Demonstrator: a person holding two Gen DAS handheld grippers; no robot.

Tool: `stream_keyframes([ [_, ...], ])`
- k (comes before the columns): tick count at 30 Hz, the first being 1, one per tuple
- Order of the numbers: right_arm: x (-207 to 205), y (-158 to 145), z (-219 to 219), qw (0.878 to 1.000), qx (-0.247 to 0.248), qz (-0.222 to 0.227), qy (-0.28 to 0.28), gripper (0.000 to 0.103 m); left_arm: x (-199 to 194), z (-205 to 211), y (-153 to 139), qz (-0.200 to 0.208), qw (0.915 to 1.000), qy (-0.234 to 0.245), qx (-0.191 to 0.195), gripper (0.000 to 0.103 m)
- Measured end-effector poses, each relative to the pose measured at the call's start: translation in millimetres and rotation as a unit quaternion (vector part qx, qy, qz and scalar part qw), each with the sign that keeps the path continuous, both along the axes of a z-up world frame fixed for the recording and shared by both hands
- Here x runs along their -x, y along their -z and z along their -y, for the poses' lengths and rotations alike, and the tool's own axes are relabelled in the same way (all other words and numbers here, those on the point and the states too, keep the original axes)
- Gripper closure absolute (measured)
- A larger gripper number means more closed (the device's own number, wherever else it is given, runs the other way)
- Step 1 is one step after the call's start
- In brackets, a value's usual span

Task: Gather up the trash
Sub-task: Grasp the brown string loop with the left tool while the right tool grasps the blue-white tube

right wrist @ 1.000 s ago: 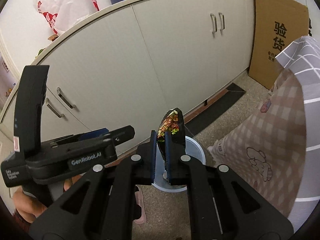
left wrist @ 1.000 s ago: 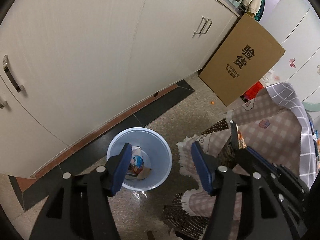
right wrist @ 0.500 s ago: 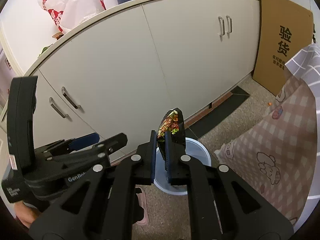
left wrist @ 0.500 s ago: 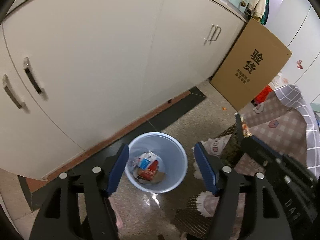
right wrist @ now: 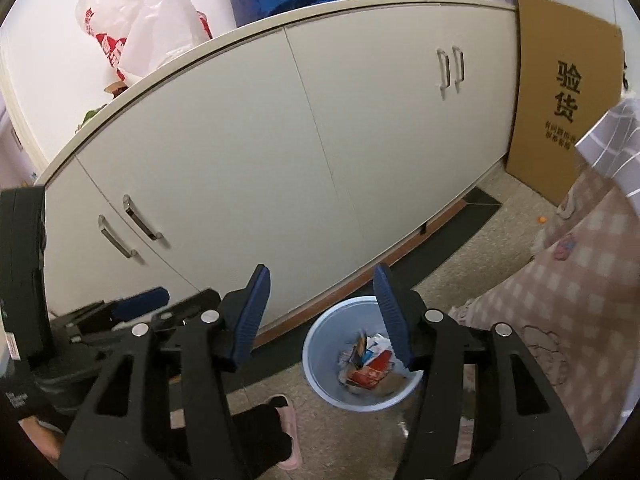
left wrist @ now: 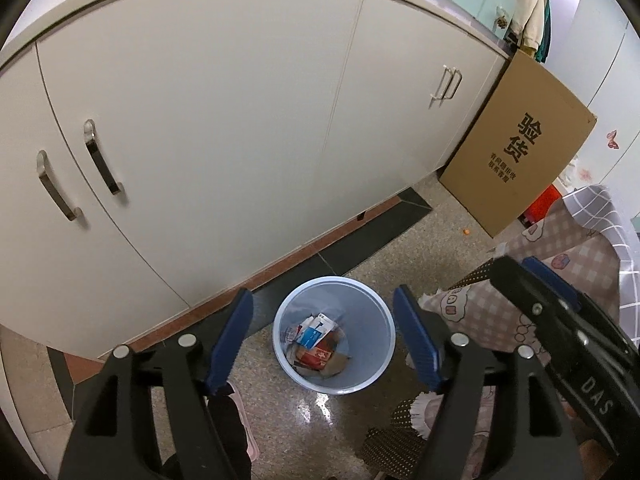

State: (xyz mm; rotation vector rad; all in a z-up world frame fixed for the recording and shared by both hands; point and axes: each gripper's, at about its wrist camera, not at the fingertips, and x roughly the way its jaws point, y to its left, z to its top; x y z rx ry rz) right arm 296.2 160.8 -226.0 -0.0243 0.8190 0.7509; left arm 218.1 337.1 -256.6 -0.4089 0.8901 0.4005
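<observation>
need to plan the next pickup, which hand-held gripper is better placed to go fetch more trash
Either, slightly the left. Both the left hand-held gripper and the right hand-held gripper are open and empty above the blue bin; the right's jaws have just been opening, nothing between them.

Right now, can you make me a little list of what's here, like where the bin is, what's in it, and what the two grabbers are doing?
bin: blue wastebasket on the floor by white cabinets
inside bin: boxes and wrappers
left gripper: jaws open, empty
right gripper: jaws just opened, empty, above the bin
nearby: cardboard box, checked cloth, pink slipper
</observation>
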Motion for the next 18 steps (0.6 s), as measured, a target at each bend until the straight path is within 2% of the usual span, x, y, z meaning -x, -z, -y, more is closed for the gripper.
stream_keyframes([
  [6, 13, -32, 16, 0.999, 0.007, 0.037, 0.02, 0.049, 7, 17, -25, 0.022, 0.9997, 0.009, 0.003, 0.032],
  [11, 31, -74, 51, 0.997, -0.015, 0.068, 0.04, 0.046, 17, 41, -66, 0.061, 0.9979, 0.021, -0.005, 0.029],
  [15, 43, -98, 90, 0.994, -0.028, 0.085, 0.06, 0.046, 16, 77, -100, 0.087, 0.9948, 0.05, -0.017, 0.029],
  [18, 48, -112, 134, 0.991, -0.038, 0.091, 0.09, 0.046, 8, 121, -121, 0.095, 0.9913, 0.087, -0.027, 0.029],
])
